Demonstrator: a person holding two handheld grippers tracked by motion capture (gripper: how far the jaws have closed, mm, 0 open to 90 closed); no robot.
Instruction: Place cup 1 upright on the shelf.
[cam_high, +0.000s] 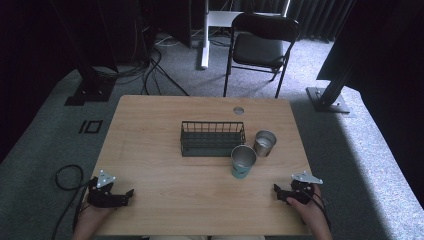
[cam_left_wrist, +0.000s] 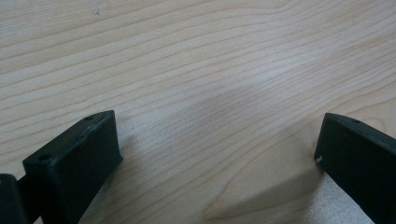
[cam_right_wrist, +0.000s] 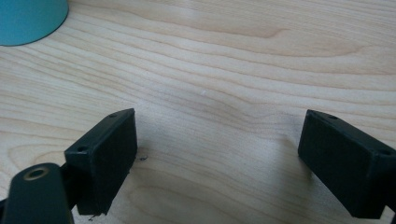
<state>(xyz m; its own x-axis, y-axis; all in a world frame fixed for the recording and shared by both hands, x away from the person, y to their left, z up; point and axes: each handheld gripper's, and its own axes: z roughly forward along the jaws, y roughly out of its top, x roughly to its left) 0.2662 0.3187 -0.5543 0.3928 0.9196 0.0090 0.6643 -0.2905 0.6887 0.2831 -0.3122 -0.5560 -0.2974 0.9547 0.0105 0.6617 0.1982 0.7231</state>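
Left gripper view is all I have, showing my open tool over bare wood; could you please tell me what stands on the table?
Observer: In the high view a dark wire basket stands mid-table, with a teal cup and a steel cup by its right end.
Operator: Thank you; which cup is nearer the person?
Observer: The teal cup; the steel cup stands behind it, slightly to its right.
Operator: And is the right tool holding anything?
Observer: No; the right tool is open over bare table, with the teal cup's base at the top left of its view.
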